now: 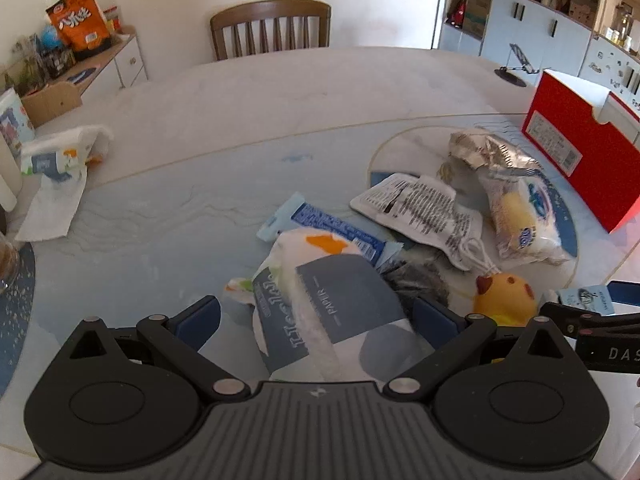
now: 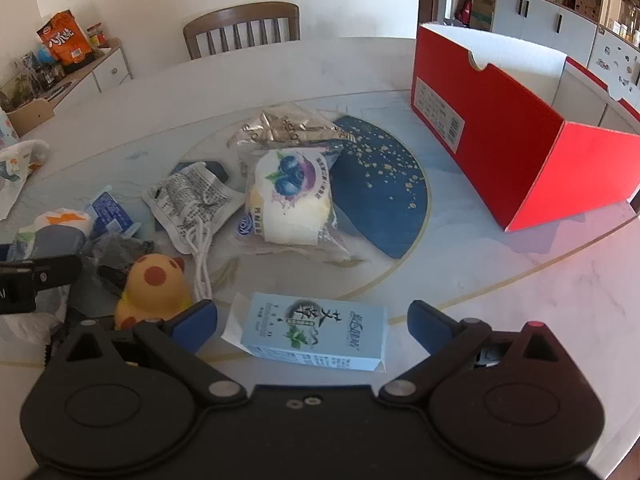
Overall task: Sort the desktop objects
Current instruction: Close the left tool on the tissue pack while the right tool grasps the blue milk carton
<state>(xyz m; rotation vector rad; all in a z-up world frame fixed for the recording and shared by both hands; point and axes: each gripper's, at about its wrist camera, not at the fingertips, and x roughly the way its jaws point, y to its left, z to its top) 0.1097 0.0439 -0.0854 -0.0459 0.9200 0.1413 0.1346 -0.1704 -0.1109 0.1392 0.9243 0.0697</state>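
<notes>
Left tongs [image 1: 316, 316] spread wide, a tissue pack [image 1: 324, 312] lying between the blue pads [image 1: 200, 320], perhaps brushing the right pad though the blur leaves contact unclear. Right tongs [image 2: 312, 320] likewise spread apart, straddling a pale blue carton [image 2: 316, 336] flat on the table [image 2: 520, 288], neither pad touching it. Just left of the right tongs, a yellow spotted toy [image 2: 154, 288], with a white cord [image 2: 202, 256] trailing beside it. Ahead of the right tongs, a blueberry bread bag [image 2: 290, 200] resting partly on a crumpled silver wrapper [image 2: 280, 128], and a white printed pouch [image 2: 192, 200] to its left. Ahead of the left tongs, touching the tissue pack's far end, a blue-and-white sachet [image 1: 332, 228]. Far right of both tongs, well apart from the clutter, an open red box [image 2: 520, 148]. Far left of the left tongs, a second tissue pack [image 1: 60, 160] on a loose sheet. Beyond the table, a wooden chair [image 1: 272, 28].
</notes>
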